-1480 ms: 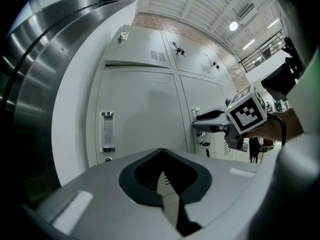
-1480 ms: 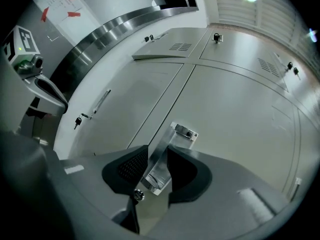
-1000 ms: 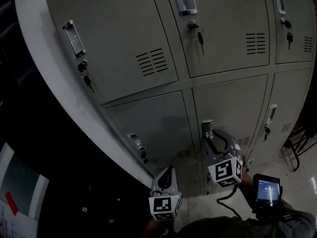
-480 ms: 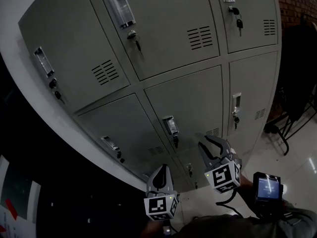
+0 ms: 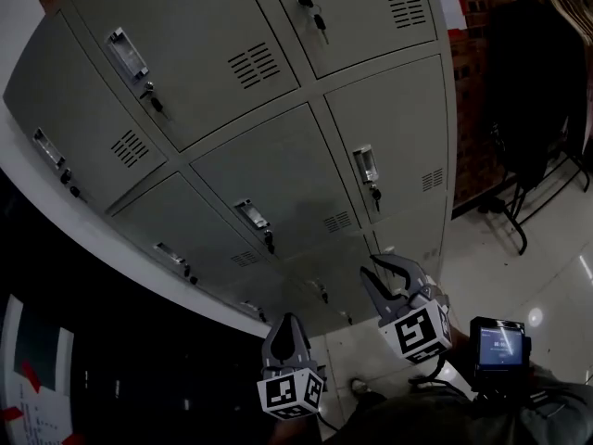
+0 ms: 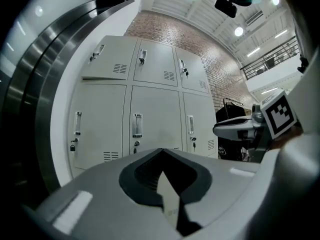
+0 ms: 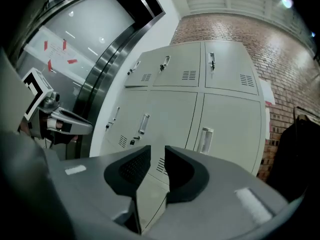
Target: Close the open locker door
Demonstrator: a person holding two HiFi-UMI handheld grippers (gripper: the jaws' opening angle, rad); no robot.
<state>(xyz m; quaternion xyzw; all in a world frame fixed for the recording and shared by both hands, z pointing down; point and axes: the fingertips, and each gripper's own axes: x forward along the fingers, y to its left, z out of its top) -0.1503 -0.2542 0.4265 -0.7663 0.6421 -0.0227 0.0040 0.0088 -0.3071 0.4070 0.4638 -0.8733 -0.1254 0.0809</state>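
Observation:
A bank of grey lockers [image 5: 278,146] fills the head view, and every door there looks flush, each with a handle and a key. In the left gripper view the top-left door [image 6: 107,64] shows a lower edge slightly out of line. My right gripper [image 5: 382,272] hangs in front of the lowest lockers, clear of them, its jaws closing with nothing between them [image 7: 157,148]. My left gripper [image 5: 285,321] is lower left, shut and empty [image 6: 161,150], also apart from the doors.
A dark garment on a rack [image 5: 533,82] stands at the right against a brick wall [image 5: 473,109]. Glossy floor tiles [image 5: 528,276] lie below. A curved white wall edge [image 5: 56,221] and dark panel border the lockers on the left. A small screen [image 5: 500,346] sits by my right hand.
The head view swung, so the lockers slid up and left. My right gripper came away from the lower middle door's handle and its jaws narrowed. The left gripper stayed shut.

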